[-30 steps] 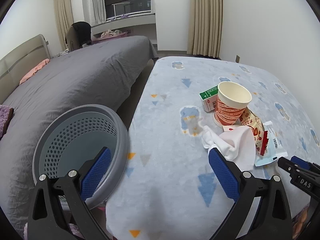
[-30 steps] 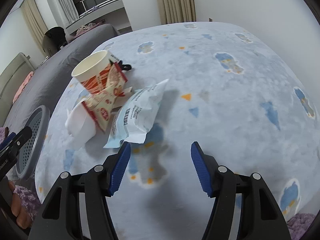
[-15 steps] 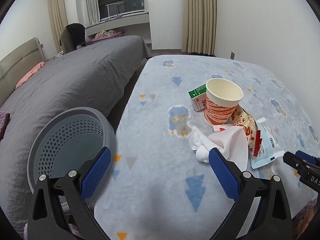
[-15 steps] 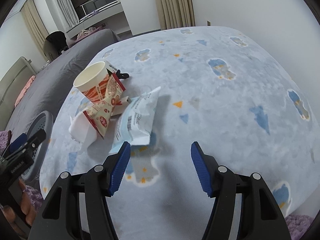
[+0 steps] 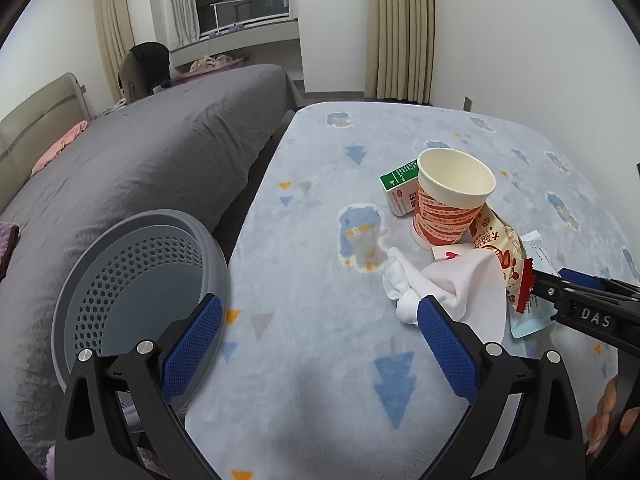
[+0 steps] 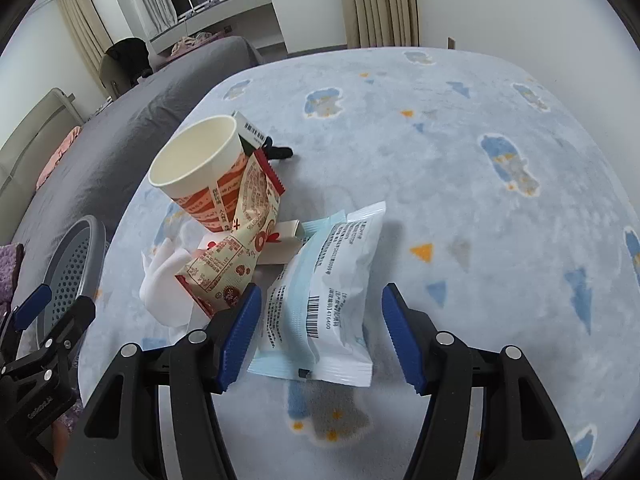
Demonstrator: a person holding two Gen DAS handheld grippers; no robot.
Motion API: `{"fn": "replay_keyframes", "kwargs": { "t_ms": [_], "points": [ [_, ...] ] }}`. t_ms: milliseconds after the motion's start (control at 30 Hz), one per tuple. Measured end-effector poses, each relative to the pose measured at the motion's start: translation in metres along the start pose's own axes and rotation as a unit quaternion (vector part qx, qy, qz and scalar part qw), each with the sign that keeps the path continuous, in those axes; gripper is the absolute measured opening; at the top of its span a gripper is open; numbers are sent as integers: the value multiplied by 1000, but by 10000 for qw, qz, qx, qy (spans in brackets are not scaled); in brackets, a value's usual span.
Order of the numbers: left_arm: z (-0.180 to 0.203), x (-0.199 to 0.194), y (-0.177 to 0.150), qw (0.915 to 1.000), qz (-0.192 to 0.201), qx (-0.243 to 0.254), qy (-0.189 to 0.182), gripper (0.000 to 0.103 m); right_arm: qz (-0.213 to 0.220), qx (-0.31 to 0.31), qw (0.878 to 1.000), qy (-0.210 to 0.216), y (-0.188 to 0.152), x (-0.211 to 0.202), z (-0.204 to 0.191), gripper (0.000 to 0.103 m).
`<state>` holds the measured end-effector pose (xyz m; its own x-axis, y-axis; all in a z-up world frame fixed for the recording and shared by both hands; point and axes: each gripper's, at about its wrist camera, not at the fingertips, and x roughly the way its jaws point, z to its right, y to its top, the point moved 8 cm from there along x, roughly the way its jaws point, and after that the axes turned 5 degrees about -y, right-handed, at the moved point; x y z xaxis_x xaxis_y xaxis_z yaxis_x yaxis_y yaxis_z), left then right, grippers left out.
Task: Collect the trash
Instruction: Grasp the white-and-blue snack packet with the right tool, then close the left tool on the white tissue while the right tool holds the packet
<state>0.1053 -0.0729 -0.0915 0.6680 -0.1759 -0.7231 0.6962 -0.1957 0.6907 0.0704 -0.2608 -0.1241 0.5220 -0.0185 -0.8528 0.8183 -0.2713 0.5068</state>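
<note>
Trash lay clustered on a bed covered by a pale blue patterned blanket (image 6: 460, 208), beside a larger bed under a grey cover (image 5: 132, 168). A grey perforated basket (image 5: 132, 280) stood in the gap between the two beds, near the left gripper (image 5: 316, 344).

The cluster comprised, largest first:
- a white and pale blue sealed packet (image 6: 324, 300) with a barcode, lying flat at the near edge of the cluster;
- a paper cup (image 6: 204, 176) with red print, upright and empty, at the far side;
- a crumpled white tissue (image 5: 452, 288), touching the cup's base area;
- a cream and red snack wrapper (image 6: 240, 248), leaning against the cup and overlapping the tissue;
- a green and white small carton (image 5: 400, 192), just behind the cup;
- a small black clip-like item (image 6: 280, 153), beyond the cup, too small to identify.

The left gripper's jaws stood wide apart above bare blanket, holding nothing. The right gripper (image 6: 320, 332) had its jaws spread on either side of the sealed packet; the pads were clear of it, with no grip made.
</note>
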Motion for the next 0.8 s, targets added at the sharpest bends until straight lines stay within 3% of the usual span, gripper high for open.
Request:
{"fn": "replay_keyframes", "kwargs": {
  "t_ms": [367, 800],
  "points": [
    [0, 3, 0, 10000, -51, -6, -42, 96, -291, -22, 9996, -39, -4, 22, -5, 62],
    [0, 4, -2, 10000, -44, 2, -59, 96, 40, 81, 9999, -127, -5, 2, 13, 53]
  ]
}}
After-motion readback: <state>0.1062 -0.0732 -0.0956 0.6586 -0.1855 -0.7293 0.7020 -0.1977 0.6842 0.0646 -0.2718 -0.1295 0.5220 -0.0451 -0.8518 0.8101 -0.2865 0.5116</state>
